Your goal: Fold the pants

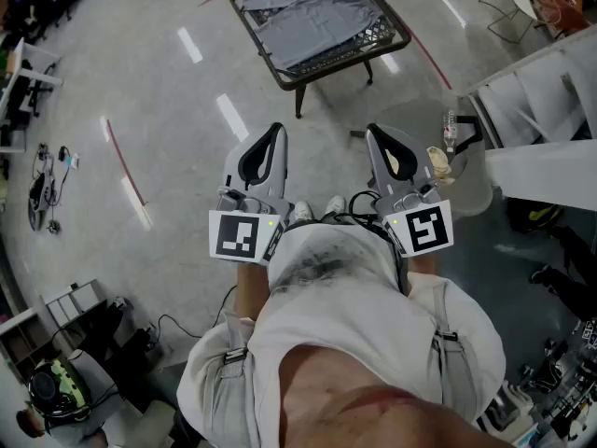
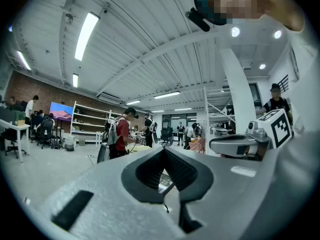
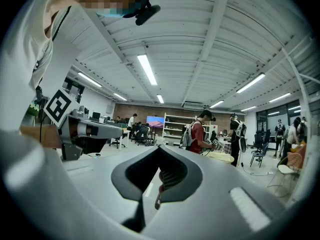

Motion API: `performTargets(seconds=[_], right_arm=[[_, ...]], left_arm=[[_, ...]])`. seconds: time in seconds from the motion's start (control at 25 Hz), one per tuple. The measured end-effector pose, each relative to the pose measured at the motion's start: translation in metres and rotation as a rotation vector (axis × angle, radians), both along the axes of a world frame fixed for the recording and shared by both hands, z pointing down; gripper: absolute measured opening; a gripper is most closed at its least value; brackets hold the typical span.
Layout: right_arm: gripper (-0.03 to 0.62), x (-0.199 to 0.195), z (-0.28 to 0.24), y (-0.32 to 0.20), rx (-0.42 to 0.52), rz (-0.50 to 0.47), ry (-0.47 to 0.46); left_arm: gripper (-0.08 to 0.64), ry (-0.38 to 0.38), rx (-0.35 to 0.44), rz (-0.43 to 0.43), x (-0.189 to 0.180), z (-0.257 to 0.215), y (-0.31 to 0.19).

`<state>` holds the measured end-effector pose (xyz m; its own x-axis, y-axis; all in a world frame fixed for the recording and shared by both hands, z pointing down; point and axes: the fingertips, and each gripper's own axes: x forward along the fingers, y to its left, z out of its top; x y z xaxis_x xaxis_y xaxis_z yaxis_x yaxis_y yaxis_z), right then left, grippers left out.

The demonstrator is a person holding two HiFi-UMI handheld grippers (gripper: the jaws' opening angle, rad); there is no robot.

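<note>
Pants (image 1: 312, 12) are seen spread on the table (image 1: 328, 67), folding not yet begun; the jaws of the left gripper (image 1: 271, 142) and the right gripper (image 1: 381, 144) are pressed together, empty.

Pants (image 1: 312, 12) on table (image 1: 345, 63) — straight ahead.

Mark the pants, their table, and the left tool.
pants (image 1: 312, 12), head view, middle of the grey cloth.
table (image 1: 345, 63), head view, near rim.
left tool (image 1: 272, 133), head view, shut jaw tips.
</note>
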<state>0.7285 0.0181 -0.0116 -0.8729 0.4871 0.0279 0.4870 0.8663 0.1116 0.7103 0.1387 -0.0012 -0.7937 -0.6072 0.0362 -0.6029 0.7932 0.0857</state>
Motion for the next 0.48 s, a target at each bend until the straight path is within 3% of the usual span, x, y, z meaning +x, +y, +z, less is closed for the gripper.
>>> performTargets(seconds=[0.2,0.48], right_arm=[[0.006,0.004,0.014,-0.007,0.049,-0.005,0.041],[0.009,0.008,0.012,-0.026,0.039,0.004,0.01]], left_arm=[[-0.003,0.01,-0.002,-0.005,0.003,0.004,-0.009],[-0.003,0.025,-0.015,-0.013,0.006,0.013,-0.031]])
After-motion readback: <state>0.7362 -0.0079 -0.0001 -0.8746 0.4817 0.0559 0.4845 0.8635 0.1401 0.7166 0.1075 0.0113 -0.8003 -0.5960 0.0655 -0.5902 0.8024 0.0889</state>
